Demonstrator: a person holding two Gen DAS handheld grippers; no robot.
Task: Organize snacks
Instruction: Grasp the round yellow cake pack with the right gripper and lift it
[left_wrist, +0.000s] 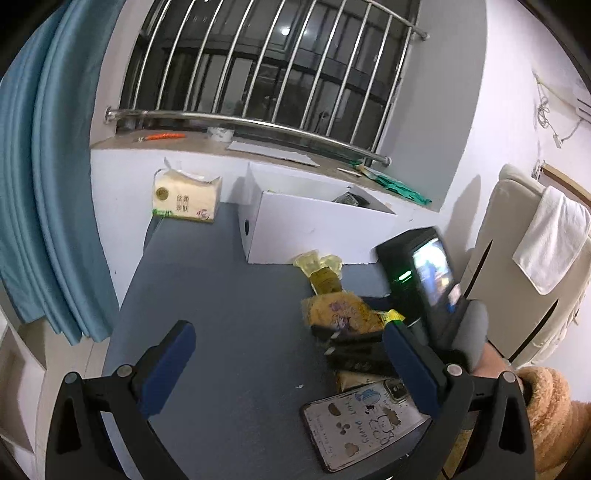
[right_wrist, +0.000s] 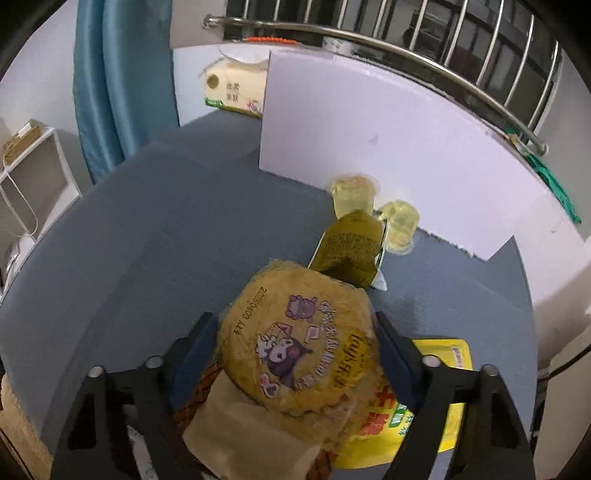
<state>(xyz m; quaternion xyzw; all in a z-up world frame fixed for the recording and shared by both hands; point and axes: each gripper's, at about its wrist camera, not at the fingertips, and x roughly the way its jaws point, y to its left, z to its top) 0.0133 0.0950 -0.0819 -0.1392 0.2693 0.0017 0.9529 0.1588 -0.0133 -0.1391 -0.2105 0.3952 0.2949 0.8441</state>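
Grey-blue table top carries the whole layout, with a blue curtain hanging at its left edge. White cardboard box stands open at the far side against the wall; one dark item shows inside near its far right corner, identity not resolvable, so at most one snack appears stowed. A tissue pack sits left of the box. Left gripper hovers over the near table with jaws spread wide and nothing between them. A phone in a cartoon case lies on the table below its right finger. Right gripper, near and to the right, has its jaws closed on the round yellow cookie pack, one finger on each side, pack lifted clear of the items beneath. Under it lie a yellow snack packet and a brown paper packet, both still on the table. Further off, an olive-green pouch lies just beyond the cookie pack, and two jelly cups rest touching the box's near wall, outside it. Judgement: task is early; one pack is in hand and probably bound for the box, while the pouch, the cups and the two packets remain to be moved.
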